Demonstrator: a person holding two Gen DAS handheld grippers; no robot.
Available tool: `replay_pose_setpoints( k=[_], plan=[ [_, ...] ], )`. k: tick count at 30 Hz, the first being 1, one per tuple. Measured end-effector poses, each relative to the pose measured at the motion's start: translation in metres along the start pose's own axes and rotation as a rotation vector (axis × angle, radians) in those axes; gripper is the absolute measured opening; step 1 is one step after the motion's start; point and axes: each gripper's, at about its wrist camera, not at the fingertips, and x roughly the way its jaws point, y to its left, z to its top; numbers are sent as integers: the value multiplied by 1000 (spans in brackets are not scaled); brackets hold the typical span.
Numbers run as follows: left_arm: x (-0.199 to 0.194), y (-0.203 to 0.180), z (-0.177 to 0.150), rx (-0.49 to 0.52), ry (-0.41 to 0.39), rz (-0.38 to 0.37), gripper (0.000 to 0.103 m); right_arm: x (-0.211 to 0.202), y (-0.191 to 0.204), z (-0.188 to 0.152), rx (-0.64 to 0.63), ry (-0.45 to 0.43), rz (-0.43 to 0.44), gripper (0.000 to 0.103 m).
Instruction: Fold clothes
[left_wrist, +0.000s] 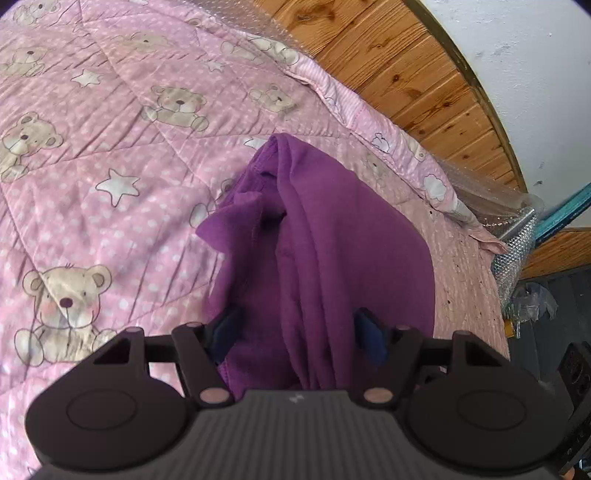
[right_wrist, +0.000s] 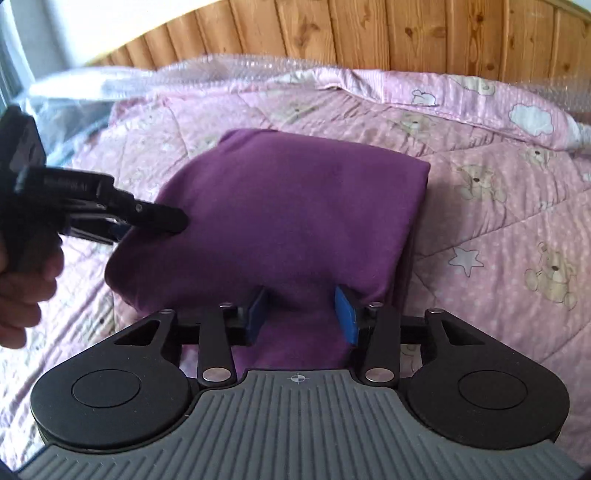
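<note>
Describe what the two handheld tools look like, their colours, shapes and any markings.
Both tools, left and right, have a grey ribbed body, two round black discs, black linkage arms with silver pins, and blue pads on the fingers. A small crosshair mark sits on the right one's body.

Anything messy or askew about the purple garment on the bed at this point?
Mostly tidy. In the right wrist view the purple garment lies as a fairly neat folded block on the pink quilt. In the left wrist view its left edge is bunched, with a loose flap sticking out. Nothing looks damaged.
</note>
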Motion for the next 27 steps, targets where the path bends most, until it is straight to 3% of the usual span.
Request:
replay_pose_setpoints(
  k=[4,9,12,13,14,16,19,23,27],
  plan=[
    [-27,-19,-7,84,-27,49,82,-28,14,16,6,-11,-69,58],
    [-45,-30,-24,104,-9,40,91,-45,28,10,31,-13,-127,58],
    [-28,-30,-30,122,43,45,93,-30,30,-2,48,1,-158,57],
    [-18,-27,-32,132,60,89,93,-19,27,-9,65,27,-175,52],
    [-7,-25,-34,142,77,139,93,-9,24,-15,82,53,-191,55],
    [0,-21,-36,165,62,136,99,-6,10,-21,178,38,-156,58],
    [0,-21,-35,167,59,139,98,-25,-17,-29,430,-32,-60,52],
    [-5,-14,-35,101,56,128,95,-43,-43,-57,743,-96,77,52],
    [-2,-14,-32,84,59,135,95,-33,-48,-72,912,-97,214,54]
  ],
)
